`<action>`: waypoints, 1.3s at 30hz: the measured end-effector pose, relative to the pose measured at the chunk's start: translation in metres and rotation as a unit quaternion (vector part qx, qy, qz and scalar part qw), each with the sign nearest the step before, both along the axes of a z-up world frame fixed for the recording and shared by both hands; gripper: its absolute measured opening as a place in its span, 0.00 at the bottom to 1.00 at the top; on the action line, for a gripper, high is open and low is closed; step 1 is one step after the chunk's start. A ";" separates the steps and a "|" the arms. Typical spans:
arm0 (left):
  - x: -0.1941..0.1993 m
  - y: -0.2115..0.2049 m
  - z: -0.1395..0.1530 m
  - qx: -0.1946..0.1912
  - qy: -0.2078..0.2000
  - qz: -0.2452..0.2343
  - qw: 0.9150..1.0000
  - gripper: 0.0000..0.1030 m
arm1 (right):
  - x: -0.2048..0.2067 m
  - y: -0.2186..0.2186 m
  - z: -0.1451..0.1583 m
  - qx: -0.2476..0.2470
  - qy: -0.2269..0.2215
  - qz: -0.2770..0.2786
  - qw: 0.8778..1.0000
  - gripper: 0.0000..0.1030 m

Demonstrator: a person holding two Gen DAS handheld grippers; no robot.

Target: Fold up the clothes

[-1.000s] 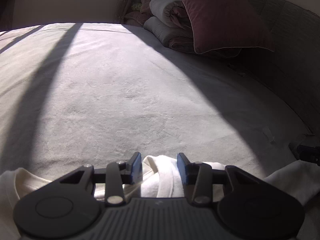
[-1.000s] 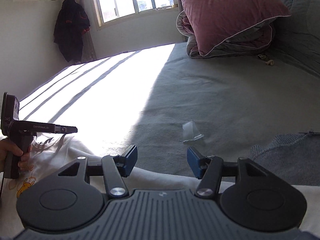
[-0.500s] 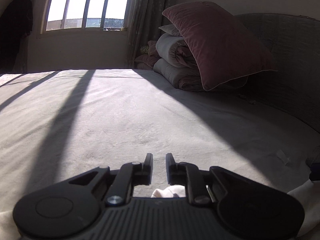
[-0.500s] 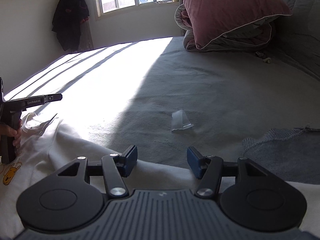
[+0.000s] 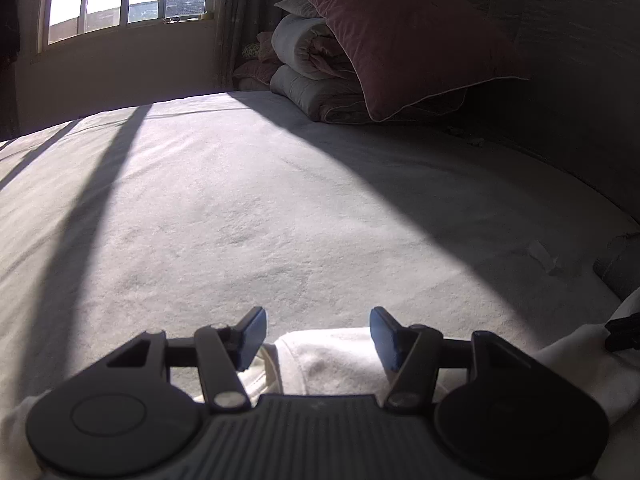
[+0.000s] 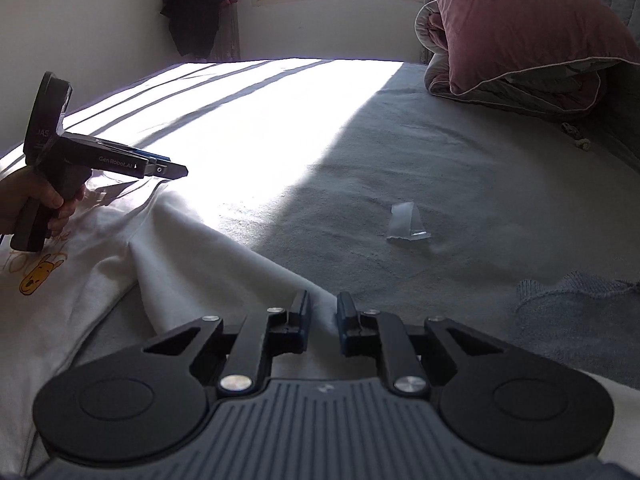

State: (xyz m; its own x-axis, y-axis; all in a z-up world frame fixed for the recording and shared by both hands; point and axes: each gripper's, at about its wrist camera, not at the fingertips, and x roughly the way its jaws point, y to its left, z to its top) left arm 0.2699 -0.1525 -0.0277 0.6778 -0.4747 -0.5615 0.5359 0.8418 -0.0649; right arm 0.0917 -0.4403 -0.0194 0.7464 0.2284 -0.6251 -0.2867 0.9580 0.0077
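Observation:
A white shirt [image 6: 120,248] with a yellow bear print [image 6: 40,276] lies spread on the grey bed [image 6: 360,152]. My right gripper [image 6: 322,312] is closing, and a raised ridge of the shirt is pinched between its blue pads. In the right wrist view my left gripper [image 6: 176,169] hovers just above the shirt's far left part, held by a hand [image 6: 40,204]. In its own view the left gripper [image 5: 318,326] has jaws spreading wide, with the white shirt [image 5: 332,360] lying loose under them and touching neither pad. The right gripper's tip [image 5: 624,334] shows at that view's right edge.
A grey-blue knitted garment [image 6: 580,312] lies right of my right gripper. A scrap of clear plastic [image 6: 408,226] sits mid-bed. A maroon pillow [image 6: 520,20] leans on a folded duvet [image 6: 520,92] by the headboard. A dark jacket [image 6: 200,8] hangs beside the window.
The left jaws went from close around a fold of the shirt to wide apart, and the fold dropped free. The right jaws closed on the shirt's edge, pulling it into a ridge.

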 end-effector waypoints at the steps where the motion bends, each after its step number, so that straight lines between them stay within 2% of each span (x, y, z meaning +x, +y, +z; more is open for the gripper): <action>1: -0.003 -0.003 0.004 0.001 -0.006 -0.011 1.000 0.57 | -0.003 0.004 -0.001 -0.013 0.005 0.020 1.000 0.11; 3: -0.005 -0.012 0.008 0.012 -0.007 -0.039 0.999 0.58 | -0.009 0.010 -0.002 -0.035 0.013 0.044 0.998 0.12; 5: -0.006 -0.024 0.011 0.028 -0.004 -0.072 0.997 0.60 | -0.013 0.014 -0.003 -0.044 0.023 0.066 0.997 0.18; 7: -0.007 -0.036 0.010 0.046 0.002 -0.109 0.993 0.61 | -0.019 0.017 -0.004 -0.054 0.026 0.082 0.995 0.21; 10: -0.010 -0.052 0.004 0.084 0.011 -0.159 0.984 0.62 | -0.021 0.018 -0.005 -0.056 0.030 0.088 0.994 0.22; 13: -0.017 -0.065 -0.006 0.141 -0.005 -0.185 0.973 0.65 | -0.024 0.016 -0.004 -0.052 0.032 0.089 0.994 0.22; 16: -0.021 -0.065 -0.009 0.143 -0.012 -0.184 0.972 0.65 | -0.024 0.013 -0.002 -0.042 0.030 0.090 0.995 0.22; 20: -0.024 -0.060 -0.008 0.134 -0.010 -0.186 0.973 0.60 | -0.023 -0.001 0.007 0.010 0.009 0.081 0.997 0.22; 24: -0.026 -0.057 -0.009 0.124 -0.011 -0.186 0.975 0.56 | -0.015 -0.022 0.017 0.094 -0.022 0.031 0.995 0.25; 26: -0.027 -0.056 -0.009 0.119 -0.011 -0.185 0.975 0.56 | -0.007 -0.029 0.015 0.126 -0.021 0.003 0.992 0.32; 28: -0.027 -0.056 -0.009 0.115 -0.010 -0.185 0.976 0.55 | 0.002 -0.032 0.010 0.144 -0.013 -0.021 0.989 0.34; 33: -0.024 -0.054 -0.007 0.110 -0.011 -0.186 0.976 0.51 | 0.019 -0.019 -0.008 0.119 0.025 -0.027 0.992 0.34; 35: -0.022 -0.053 -0.006 0.109 -0.012 -0.186 0.976 0.51 | 0.020 -0.010 -0.012 0.092 0.027 -0.017 0.995 0.27; 36: -0.019 -0.053 -0.005 0.112 -0.011 -0.187 0.976 0.51 | 0.019 -0.005 -0.014 0.075 0.024 -0.010 0.997 0.16; 38: -0.012 -0.052 -0.002 0.119 -0.009 -0.188 0.975 0.52 | 0.017 0.000 -0.016 0.059 0.020 -0.003 0.998 0.14; 39: -0.009 -0.052 0.000 0.122 -0.008 -0.189 0.974 0.56 | 0.016 0.000 -0.016 0.057 0.019 -0.002 0.998 0.12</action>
State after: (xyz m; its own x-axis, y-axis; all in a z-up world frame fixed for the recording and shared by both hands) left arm 0.2610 -0.2044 -0.0280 0.4898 -0.5456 -0.6801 0.8101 0.5731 0.1236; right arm 0.1077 -0.4404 -0.0355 0.7232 0.2973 -0.6233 -0.2805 0.9513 0.1283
